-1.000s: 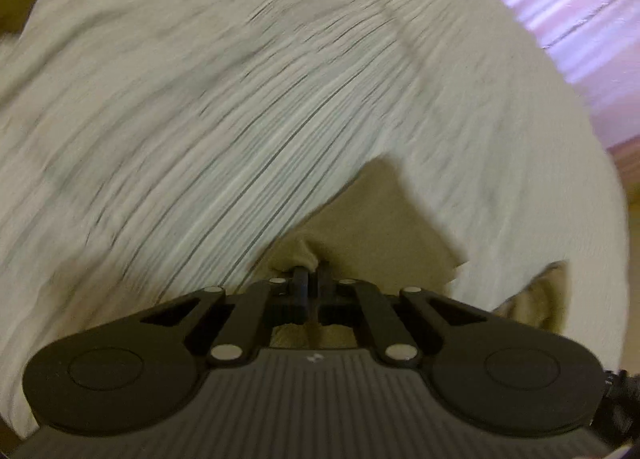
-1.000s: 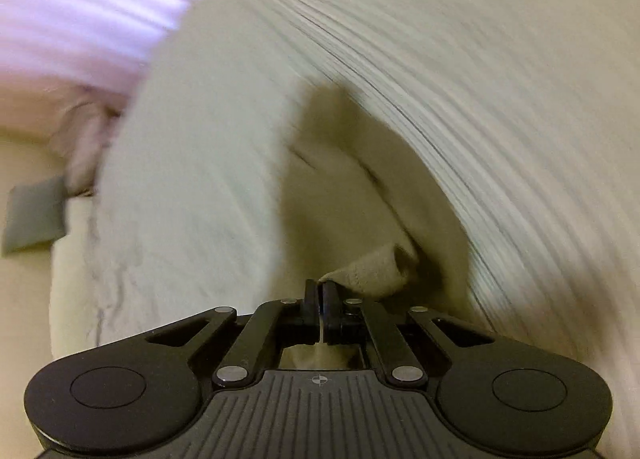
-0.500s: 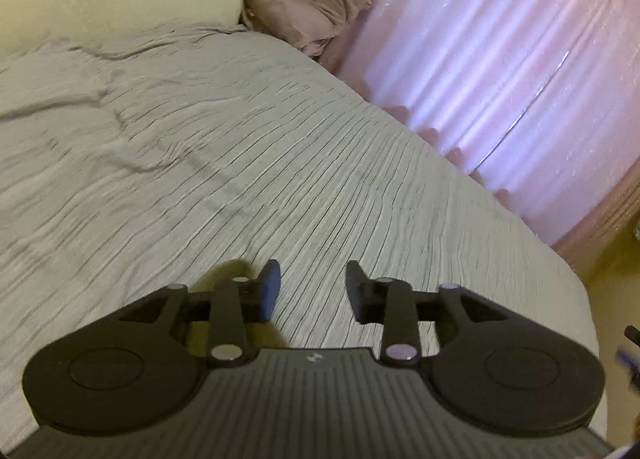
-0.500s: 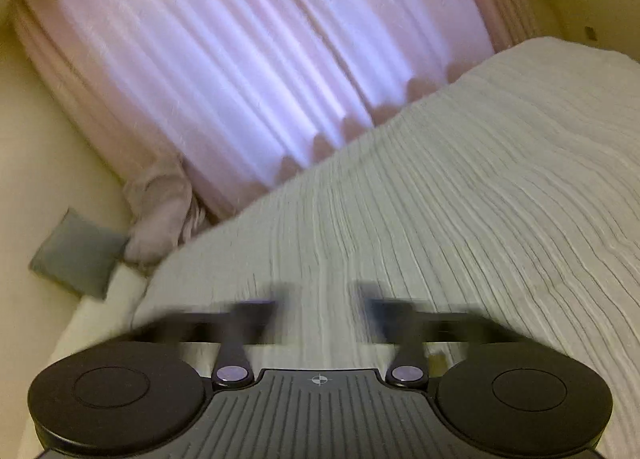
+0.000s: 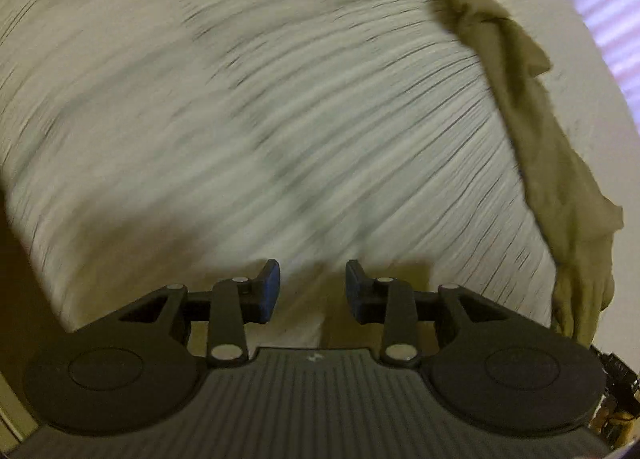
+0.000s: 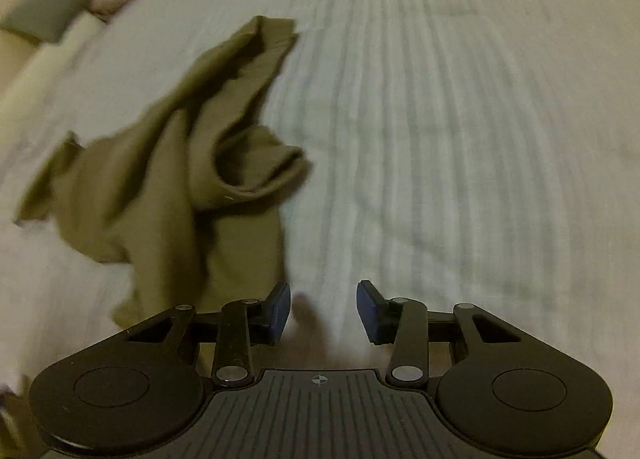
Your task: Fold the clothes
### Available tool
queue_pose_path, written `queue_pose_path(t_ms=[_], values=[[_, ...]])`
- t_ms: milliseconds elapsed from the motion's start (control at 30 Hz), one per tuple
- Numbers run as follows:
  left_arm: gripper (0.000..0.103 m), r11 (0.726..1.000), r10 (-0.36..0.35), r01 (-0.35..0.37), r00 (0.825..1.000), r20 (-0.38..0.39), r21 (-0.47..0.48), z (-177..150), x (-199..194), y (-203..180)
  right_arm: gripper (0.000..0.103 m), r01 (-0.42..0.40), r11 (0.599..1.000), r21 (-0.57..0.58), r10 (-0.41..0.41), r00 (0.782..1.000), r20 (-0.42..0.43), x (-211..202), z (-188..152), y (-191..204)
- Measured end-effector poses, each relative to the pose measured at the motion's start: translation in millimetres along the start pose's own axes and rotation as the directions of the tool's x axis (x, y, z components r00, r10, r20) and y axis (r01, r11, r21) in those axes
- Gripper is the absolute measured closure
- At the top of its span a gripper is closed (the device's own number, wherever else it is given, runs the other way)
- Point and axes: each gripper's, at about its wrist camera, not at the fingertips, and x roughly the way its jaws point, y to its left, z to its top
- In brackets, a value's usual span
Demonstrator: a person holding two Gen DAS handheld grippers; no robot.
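The olive garment (image 6: 168,187) lies rumpled and bunched on the bed (image 6: 460,119), left of centre in the right view, along the right edge in the left view; a pinch there would likely catch several layers and fold crooked; both the left claw (image 5: 313,286) and right claw (image 6: 323,309) stand spread, empty, touching nothing.

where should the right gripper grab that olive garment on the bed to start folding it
Probably the near lower edge of the olive garment, just left of the open right gripper. That part lies fairly flat on the bedspread, while the middle is bunched into a rolled fold. Come in low from the right, sliding one finger under the edge.
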Motion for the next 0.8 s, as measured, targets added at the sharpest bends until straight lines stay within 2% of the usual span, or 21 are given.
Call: queue_pose_path(t_ms=[67, 200, 300, 400, 567, 700, 800], values=[[0.072, 0.998, -0.003, 0.002, 1.0, -0.005, -0.062, -23, -6, 8, 0.061, -0.06, 0.998, 0.028, 0.06, 0.998, 0.002, 14, 4, -4], [0.064, 0.988, -0.023, 0.027, 0.999, 0.03, -0.152, -58, -17, 21, 0.061, -0.148, 0.987, 0.065, 0.147, 0.989, 0.03, 27, 14, -5], [0.061, 0.976, -0.041, 0.051, 0.998, 0.052, -0.21, -77, -22, 29, 0.061, -0.204, 0.973, 0.111, 0.199, 0.979, 0.052, 19, 24, -6], [0.06, 0.955, -0.079, 0.095, 0.995, 0.068, -0.28, -94, -23, 33, 0.061, -0.212, 0.968, 0.135, 0.204, 0.977, 0.069, 18, 29, -7], [0.052, 0.915, -0.145, 0.17, 0.985, 0.096, -0.365, -114, -17, 38, 0.061, -0.223, 0.962, 0.155, 0.212, 0.974, 0.086, 0, 15, -18], [0.047, 0.892, -0.156, 0.198, 0.979, 0.134, -0.406, -123, -6, 41, 0.061, -0.228, 0.968, 0.104, 0.223, 0.973, 0.059, -4, 5, -20], [0.045, 0.875, -0.16, 0.214, 0.974, 0.159, -0.434, -124, 3, 43, 0.061, -0.235, 0.965, 0.114, 0.224, 0.97, 0.098, -12, 5, -23]])
